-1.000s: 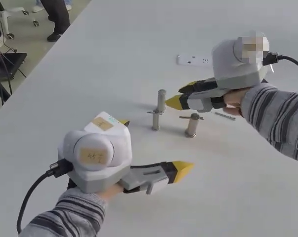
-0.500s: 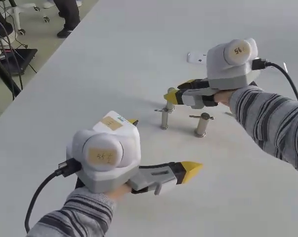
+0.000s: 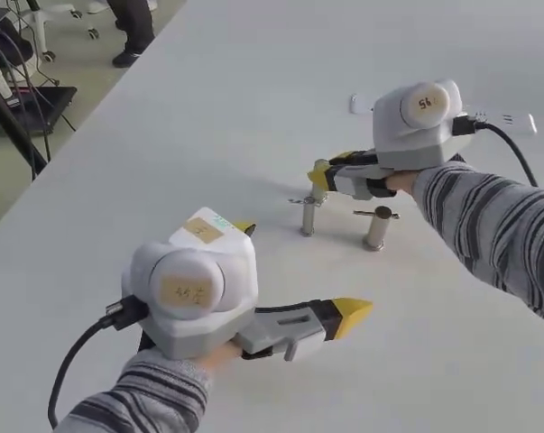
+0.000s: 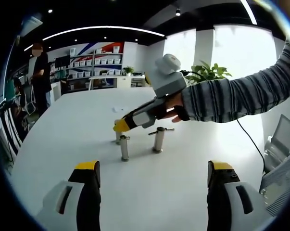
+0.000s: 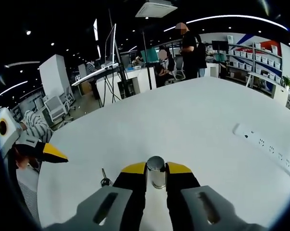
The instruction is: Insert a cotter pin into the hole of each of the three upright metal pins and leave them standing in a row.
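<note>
Three upright metal pins stand mid-table. The near left pin and the near right pin each have a cotter pin through the top. My right gripper is shut on the far pin, its yellow tips on either side just below the top. My left gripper is open with nothing between its jaws, held low near the front of the table, short of the pins.
A white power strip lies on the table beyond the right gripper. People stand and sit at desks past the table's far end. Chair legs and cables are on the floor to the left.
My right gripper has moved left onto the far pin and now has its jaws on it. The left gripper has hardly moved; the head camera has shifted.
</note>
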Tool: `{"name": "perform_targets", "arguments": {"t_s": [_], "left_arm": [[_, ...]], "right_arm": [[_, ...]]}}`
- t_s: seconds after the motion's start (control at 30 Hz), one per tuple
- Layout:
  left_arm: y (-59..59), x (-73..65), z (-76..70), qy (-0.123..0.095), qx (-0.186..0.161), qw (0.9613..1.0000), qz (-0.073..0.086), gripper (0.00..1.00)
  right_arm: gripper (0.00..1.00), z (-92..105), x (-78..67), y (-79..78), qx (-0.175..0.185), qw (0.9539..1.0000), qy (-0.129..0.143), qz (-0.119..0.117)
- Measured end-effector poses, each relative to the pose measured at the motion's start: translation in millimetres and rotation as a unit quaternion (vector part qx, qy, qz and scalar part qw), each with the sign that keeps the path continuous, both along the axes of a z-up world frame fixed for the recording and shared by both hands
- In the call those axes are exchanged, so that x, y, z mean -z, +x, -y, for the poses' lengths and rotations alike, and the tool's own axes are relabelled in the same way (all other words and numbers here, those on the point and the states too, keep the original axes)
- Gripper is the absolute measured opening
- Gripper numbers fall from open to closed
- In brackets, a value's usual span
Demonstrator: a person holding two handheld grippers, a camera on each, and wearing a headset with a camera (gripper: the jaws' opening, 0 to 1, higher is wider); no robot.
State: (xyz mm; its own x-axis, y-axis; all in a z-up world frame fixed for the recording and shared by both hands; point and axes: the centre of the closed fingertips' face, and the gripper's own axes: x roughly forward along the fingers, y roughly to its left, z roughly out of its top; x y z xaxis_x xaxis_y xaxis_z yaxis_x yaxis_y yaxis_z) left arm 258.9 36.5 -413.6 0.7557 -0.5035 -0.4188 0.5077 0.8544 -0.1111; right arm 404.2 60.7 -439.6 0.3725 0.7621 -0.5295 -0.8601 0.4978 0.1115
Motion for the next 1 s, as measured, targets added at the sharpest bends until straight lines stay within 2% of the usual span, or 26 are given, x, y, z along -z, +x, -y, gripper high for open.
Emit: {"name": "perform_targets", "arguments": {"t_s": [0.1, 0.2, 0.5, 1.0], "left_arm": [[0.2, -0.4, -0.6, -0.001, -0.001, 1.0000, 0.000, 0.91], [0.1, -1.6, -0.5, -0.001, -0.001, 1.0000, 0.001, 0.91], [-2.3, -1.2, 0.1, 0.000, 0.001, 1.0000, -0.001, 0.91], [-6.9, -7.6, 4.6, 0.003, 0.012, 0.9999, 0.005, 0.91]], "right_arm": [[0.10, 0.6, -0.5, -0.2, -0.001, 1.0000, -0.002, -0.002], [0.09, 1.6, -1.7, -0.1, -0.011, 0.9998, -0.010, 0.014], [0.08, 8.5, -2.5, 2.9, -0.014, 0.9986, -0.040, 0.030], [0.08, 62.5, -9.5, 10.7, 0.027, 0.9966, -0.068, 0.039]]}}
